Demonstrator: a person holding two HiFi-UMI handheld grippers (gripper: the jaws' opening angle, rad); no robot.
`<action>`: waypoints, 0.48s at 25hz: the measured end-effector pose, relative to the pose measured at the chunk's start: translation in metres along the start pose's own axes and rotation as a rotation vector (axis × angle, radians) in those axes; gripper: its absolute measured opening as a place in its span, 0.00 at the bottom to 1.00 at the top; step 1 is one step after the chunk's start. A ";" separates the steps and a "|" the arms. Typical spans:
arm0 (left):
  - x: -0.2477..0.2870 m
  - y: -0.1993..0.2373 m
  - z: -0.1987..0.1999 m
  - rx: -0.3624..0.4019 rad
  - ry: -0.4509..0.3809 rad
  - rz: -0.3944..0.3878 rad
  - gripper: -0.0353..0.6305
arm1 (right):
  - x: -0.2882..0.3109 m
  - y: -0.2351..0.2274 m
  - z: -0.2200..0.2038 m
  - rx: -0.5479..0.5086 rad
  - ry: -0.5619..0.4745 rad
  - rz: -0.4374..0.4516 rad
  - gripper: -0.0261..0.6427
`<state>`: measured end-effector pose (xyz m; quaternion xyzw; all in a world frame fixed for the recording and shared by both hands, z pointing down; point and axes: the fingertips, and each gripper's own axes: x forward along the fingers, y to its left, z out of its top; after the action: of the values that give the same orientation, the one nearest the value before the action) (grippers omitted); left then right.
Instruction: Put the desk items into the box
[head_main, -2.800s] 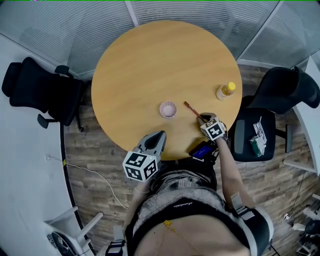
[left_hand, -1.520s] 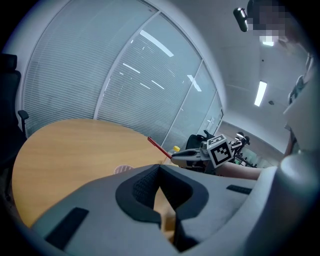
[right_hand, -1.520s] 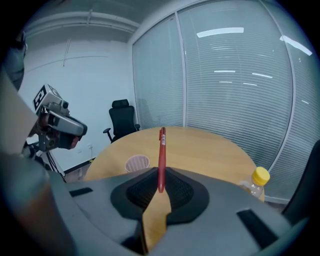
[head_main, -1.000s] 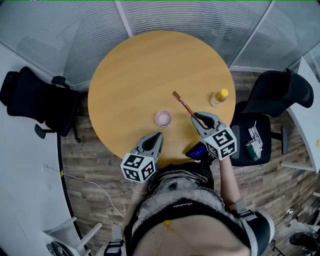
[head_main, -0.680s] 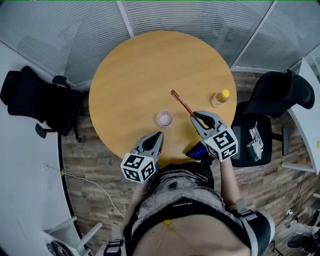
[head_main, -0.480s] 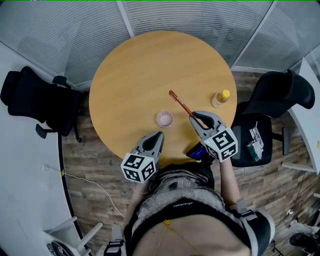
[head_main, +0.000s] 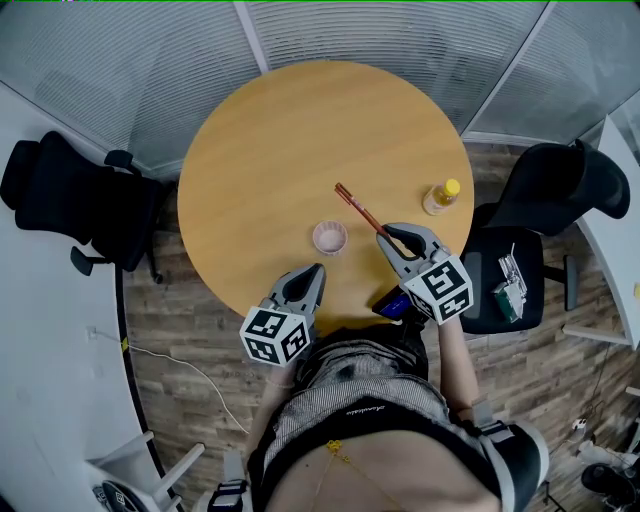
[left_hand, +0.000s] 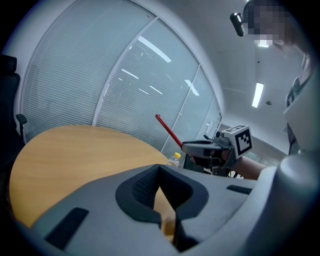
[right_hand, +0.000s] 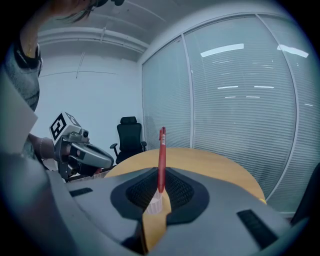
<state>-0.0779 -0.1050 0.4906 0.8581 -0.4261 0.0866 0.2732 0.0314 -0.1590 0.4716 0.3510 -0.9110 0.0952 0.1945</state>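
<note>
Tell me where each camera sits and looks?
Head view: on the person's head, looking steeply down; table, left gripper, right gripper, torso show.
Left gripper view: on the left gripper, facing the right gripper across the table.
Right gripper view: on the right gripper, facing along its red pen.
All share the red pen.

The round wooden bench (head_main: 290, 130) carries two things, well apart: a small pink round container (head_main: 330, 238) standing near the middle of its near half, and a small bottle with a yellow cap (head_main: 439, 198) upright close to its right edge.
</note>
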 end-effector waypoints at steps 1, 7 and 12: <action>0.000 0.000 0.000 0.000 -0.003 -0.003 0.05 | 0.000 0.000 -0.001 -0.002 0.003 0.001 0.13; -0.002 0.001 0.000 -0.005 -0.004 -0.001 0.05 | 0.007 0.004 -0.010 0.008 0.040 0.018 0.13; -0.008 0.006 -0.004 -0.019 -0.004 0.019 0.05 | 0.018 0.011 -0.026 0.016 0.097 0.054 0.13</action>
<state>-0.0872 -0.1005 0.4937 0.8516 -0.4354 0.0833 0.2796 0.0195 -0.1539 0.5027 0.3229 -0.9088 0.1245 0.2329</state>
